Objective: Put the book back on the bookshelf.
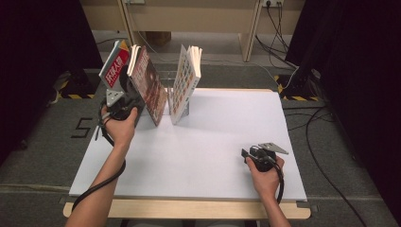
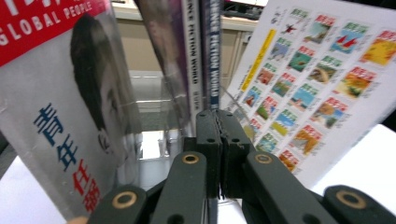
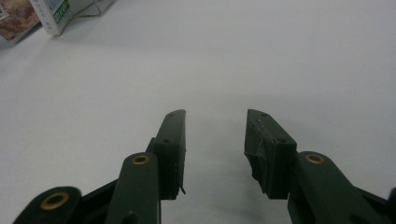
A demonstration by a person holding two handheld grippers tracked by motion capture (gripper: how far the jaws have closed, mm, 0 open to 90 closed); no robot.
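Observation:
Three magazines stand at the back left of the white table point(image 1: 213, 142). A red-covered one point(image 1: 115, 64) point(image 2: 56, 116) leans left, a brown-covered one point(image 1: 150, 85) with dark spines point(image 2: 211, 56) leans right, and a stamp-patterned one point(image 1: 184, 82) point(image 2: 317, 79) stands further right. My left gripper point(image 1: 124, 97) point(image 2: 217, 121) is shut between the red and brown magazines, its tips right at the foot of the dark spines. Whether a cover is pinched between the jaws cannot be told. My right gripper point(image 1: 246, 153) point(image 3: 215, 126) hovers open over bare table at the front right, holding nothing.
A clear plastic book stand point(image 2: 149, 93) sits behind the magazines. Cables point(image 1: 302, 109) run over the floor to the right of the table, and a wooden bench point(image 1: 189, 19) stands beyond it. The table's wooden front edge point(image 1: 189, 208) is near the person's arms.

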